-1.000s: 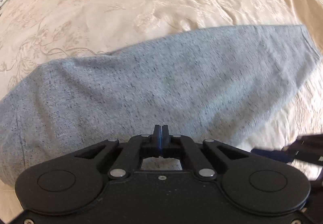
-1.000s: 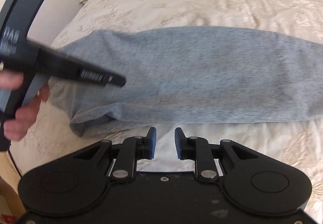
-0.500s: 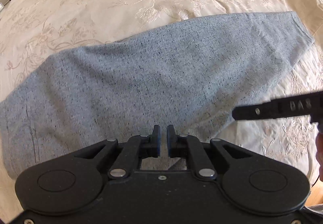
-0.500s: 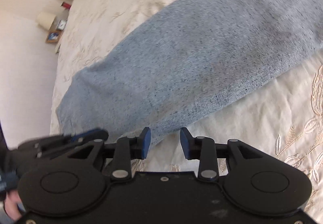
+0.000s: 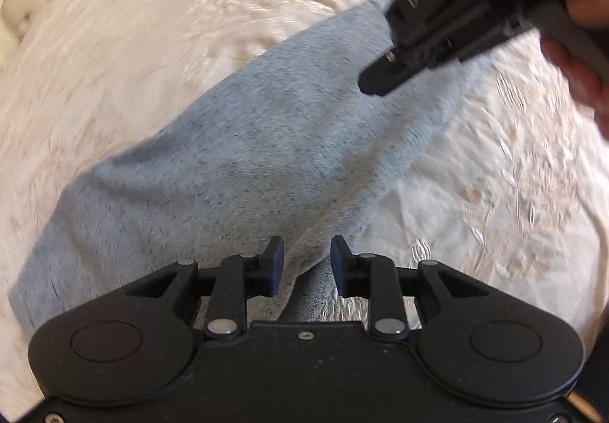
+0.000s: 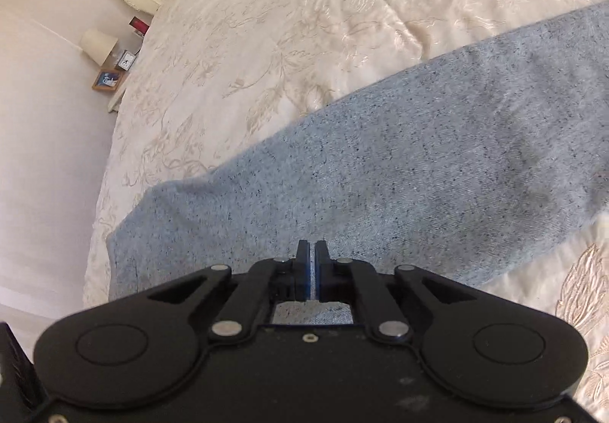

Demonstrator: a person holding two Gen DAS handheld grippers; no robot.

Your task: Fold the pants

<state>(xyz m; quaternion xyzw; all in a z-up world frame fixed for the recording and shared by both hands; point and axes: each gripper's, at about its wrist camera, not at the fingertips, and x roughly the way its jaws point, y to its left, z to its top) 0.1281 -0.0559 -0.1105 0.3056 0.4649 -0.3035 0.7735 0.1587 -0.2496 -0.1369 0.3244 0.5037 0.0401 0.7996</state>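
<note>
Right wrist, lamp beside bed, pants pinched.

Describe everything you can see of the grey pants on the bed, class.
The pants are speckled light grey knit, looking soft, and lie as one long folded band diagonally across the cream embroidered bedspread. The right gripper is shut on their near edge, cloth showing between its pads. The left gripper is open, straddling the near edge. No waistband or pockets can be made out.
</note>
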